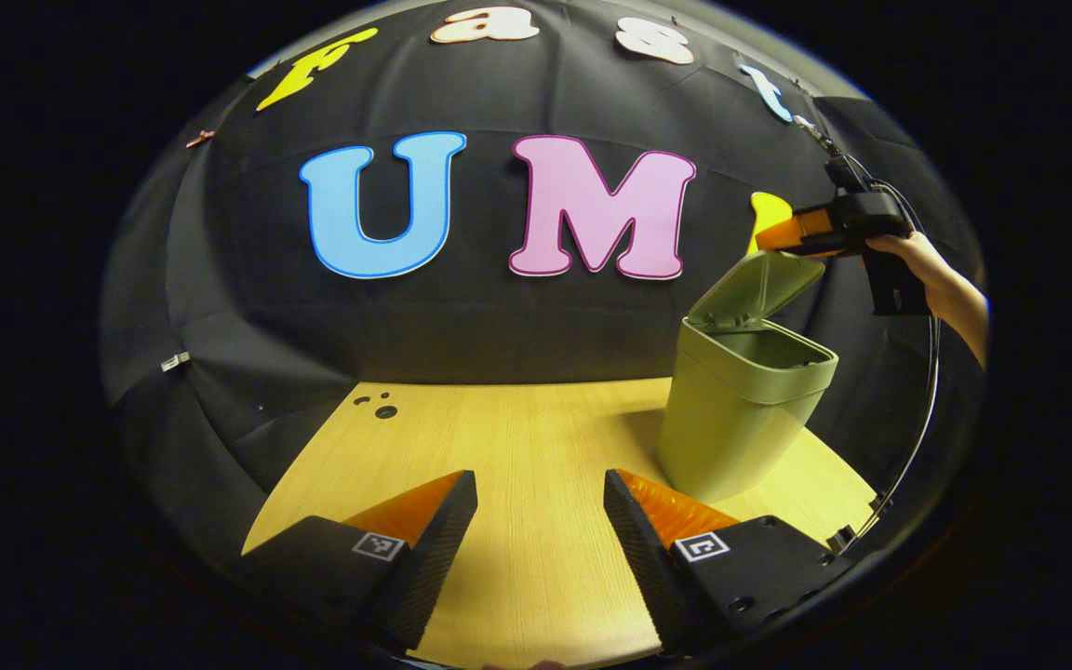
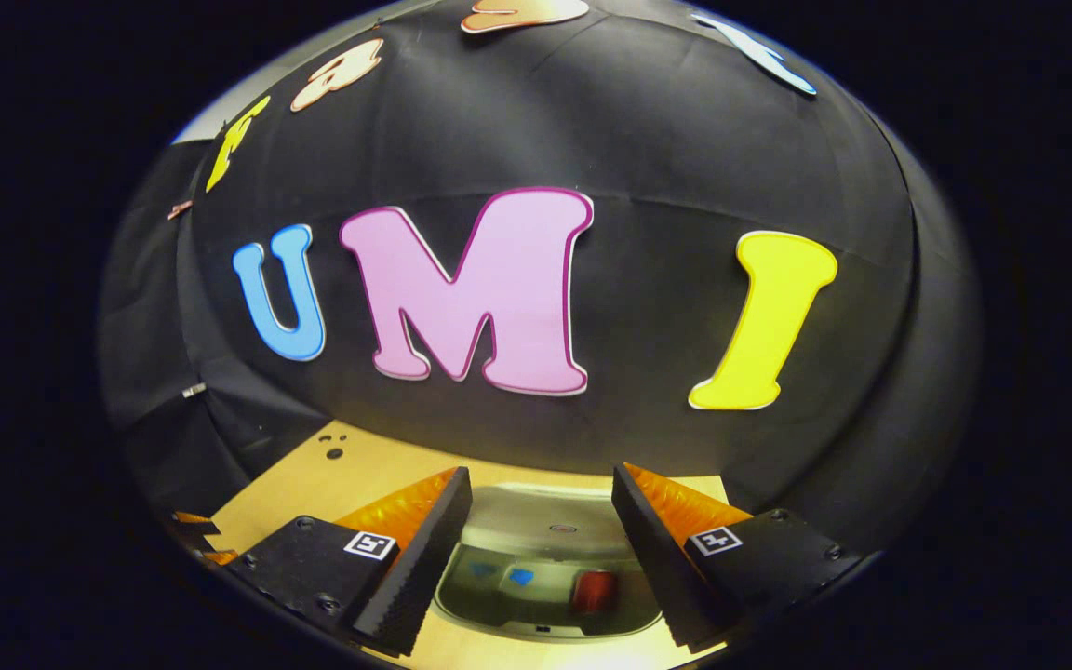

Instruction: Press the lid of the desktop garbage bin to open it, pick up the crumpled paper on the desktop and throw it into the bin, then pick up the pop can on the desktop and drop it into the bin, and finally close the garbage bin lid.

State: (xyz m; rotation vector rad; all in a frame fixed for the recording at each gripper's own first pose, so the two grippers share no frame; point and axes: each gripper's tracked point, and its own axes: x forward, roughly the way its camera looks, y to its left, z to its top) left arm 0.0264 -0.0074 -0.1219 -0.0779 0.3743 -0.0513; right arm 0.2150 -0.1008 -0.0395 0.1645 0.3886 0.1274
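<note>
Your left gripper (image 1: pixel 536 521) and right gripper (image 2: pixel 541 521) have black bodies with square markers, screws; a thin cable (image 1: pixel 927 409) trails.

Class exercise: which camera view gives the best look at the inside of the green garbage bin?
The right gripper view: it looks down into the bin between the open right gripper, showing red and blue items inside. The left gripper view shows the bin from the side, lid up, contents hidden.

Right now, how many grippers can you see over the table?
2. The left gripper hangs open low over the table; the right gripper is open above the garbage bin, looking down into it.
</note>
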